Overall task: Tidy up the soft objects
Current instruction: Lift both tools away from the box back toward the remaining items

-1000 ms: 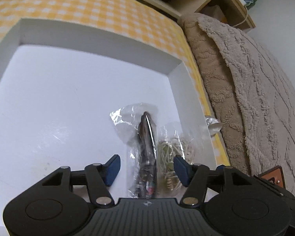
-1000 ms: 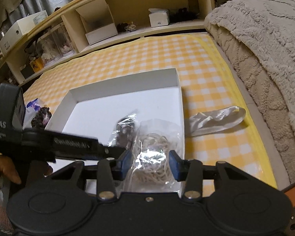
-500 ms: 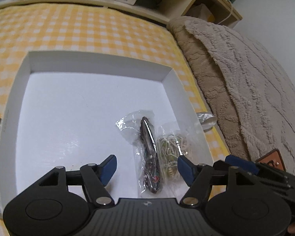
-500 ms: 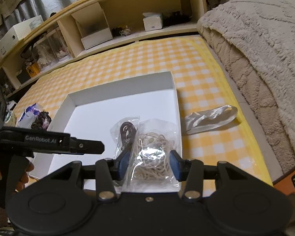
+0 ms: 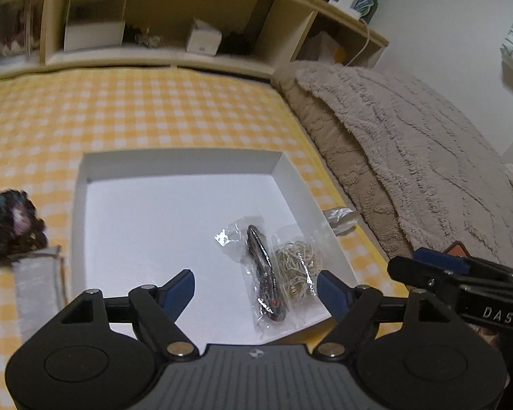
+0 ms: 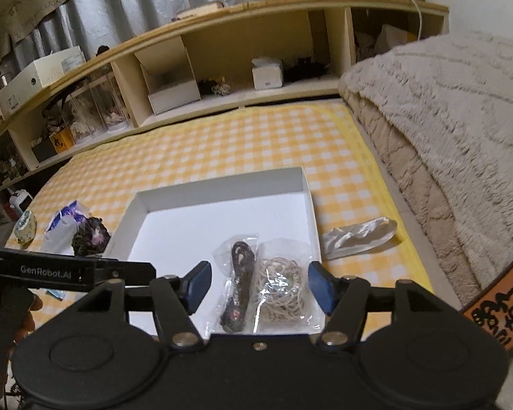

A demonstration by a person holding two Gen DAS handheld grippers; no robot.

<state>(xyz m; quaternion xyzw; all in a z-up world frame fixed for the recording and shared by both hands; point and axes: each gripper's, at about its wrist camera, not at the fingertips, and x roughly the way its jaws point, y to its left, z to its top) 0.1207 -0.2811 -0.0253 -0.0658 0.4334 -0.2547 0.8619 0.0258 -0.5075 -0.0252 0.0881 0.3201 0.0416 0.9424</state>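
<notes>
White cardboard tray [image 6: 222, 184] lies on the yellow checked cloth [image 6: 222, 143]. In its near right corner two clear bags lie side by side, long axes running near to far: dark cords [image 6: 237, 283] left, tan rubber bands [image 6: 284, 290] right against the wall. The tray's left half is bare. Left gripper [image 5: 256, 288] and right gripper [image 6: 258, 282] have just been opening; both hang wide above, holding nothing.

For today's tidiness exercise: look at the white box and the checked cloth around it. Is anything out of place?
Yes. The crumpled white plastic bag lies outside the white box, on the yellow checked cloth by its right wall, while two clear packets lie inside.
</notes>
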